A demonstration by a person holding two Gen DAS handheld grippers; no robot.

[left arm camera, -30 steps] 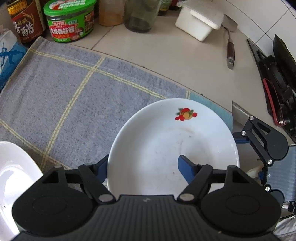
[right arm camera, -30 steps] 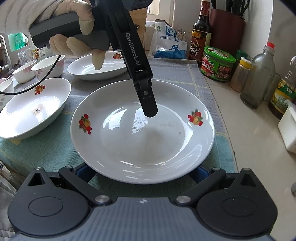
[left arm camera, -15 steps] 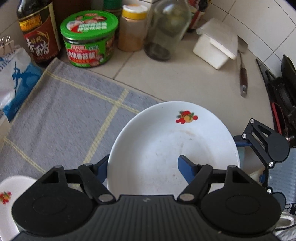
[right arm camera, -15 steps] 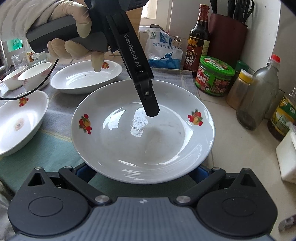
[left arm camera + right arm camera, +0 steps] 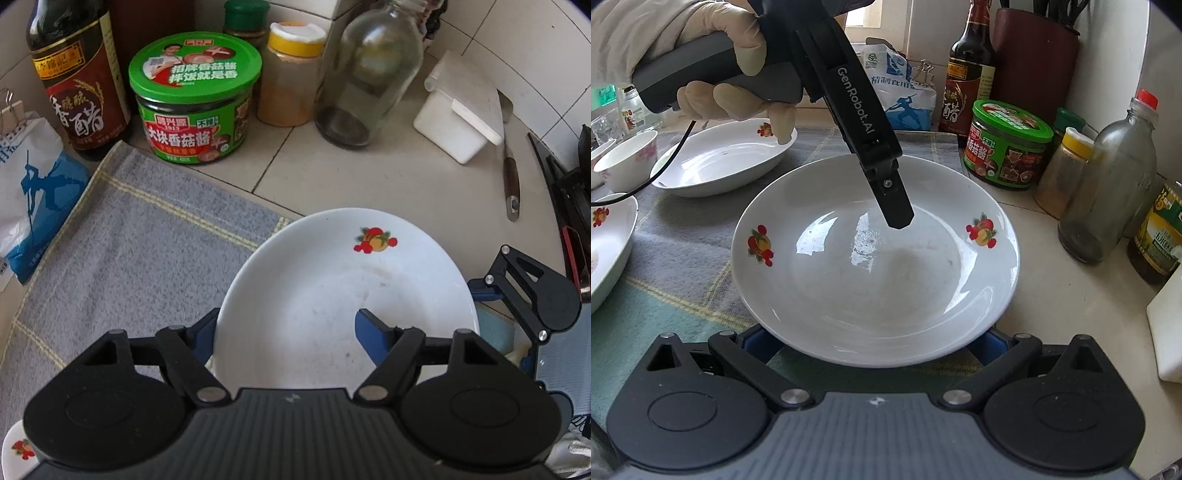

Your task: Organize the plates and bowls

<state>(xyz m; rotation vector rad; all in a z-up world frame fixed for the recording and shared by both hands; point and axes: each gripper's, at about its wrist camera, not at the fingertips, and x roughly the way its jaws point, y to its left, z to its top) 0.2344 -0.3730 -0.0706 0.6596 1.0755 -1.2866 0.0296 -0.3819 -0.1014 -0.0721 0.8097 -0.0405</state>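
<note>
Soft daylight (plate [image 5: 875, 258] glare), fisheye warp

Left hand-held gripper [image 5: 284, 325] clamps white plate [image 5: 332, 288] over grey cloth [image 5: 129, 240]

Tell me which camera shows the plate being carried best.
Right wrist view: the whole plate shows, with both fruit prints and the full rim. Left wrist view shows that plate partly hidden by its own gripper, one print visible.

— Which plate's up?
— The white plate [image 5: 875, 258] with fruit prints on its rim, glossy, level, held above the cloth's edge.
— The others?
— A second plate [image 5: 720, 162] behind, a third plate [image 5: 609, 243] left, a small bowl [image 5: 626, 160] far left.
</note>
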